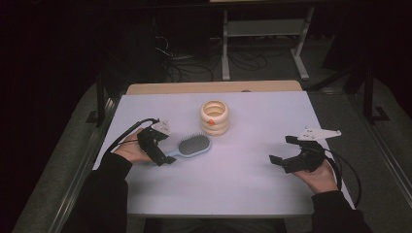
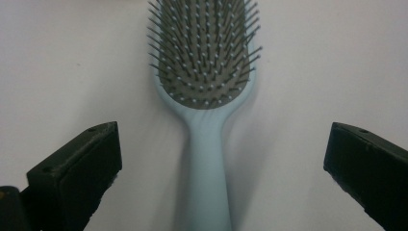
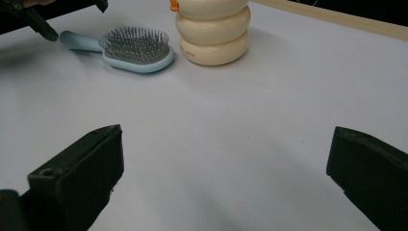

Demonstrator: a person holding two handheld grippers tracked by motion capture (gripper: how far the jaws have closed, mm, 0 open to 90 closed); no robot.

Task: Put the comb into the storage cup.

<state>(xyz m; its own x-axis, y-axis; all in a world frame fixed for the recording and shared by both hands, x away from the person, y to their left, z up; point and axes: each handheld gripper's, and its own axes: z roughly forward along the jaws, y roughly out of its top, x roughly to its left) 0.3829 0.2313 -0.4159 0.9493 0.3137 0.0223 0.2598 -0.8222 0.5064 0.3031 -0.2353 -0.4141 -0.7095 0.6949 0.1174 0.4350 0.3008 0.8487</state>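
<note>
We hold the left gripper spread wide, its jaws either side of the light blue hairbrush handle, not touching; the brush lies bristles-up near the cream ringed container; we should centre before closing; the right gripper hangs open, well apart.

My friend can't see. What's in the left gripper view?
A light blue hairbrush lies bristles up on a white table, its handle pointing toward the camera. The left gripper is open, one black finger on each side of the handle, not touching it.
</note>
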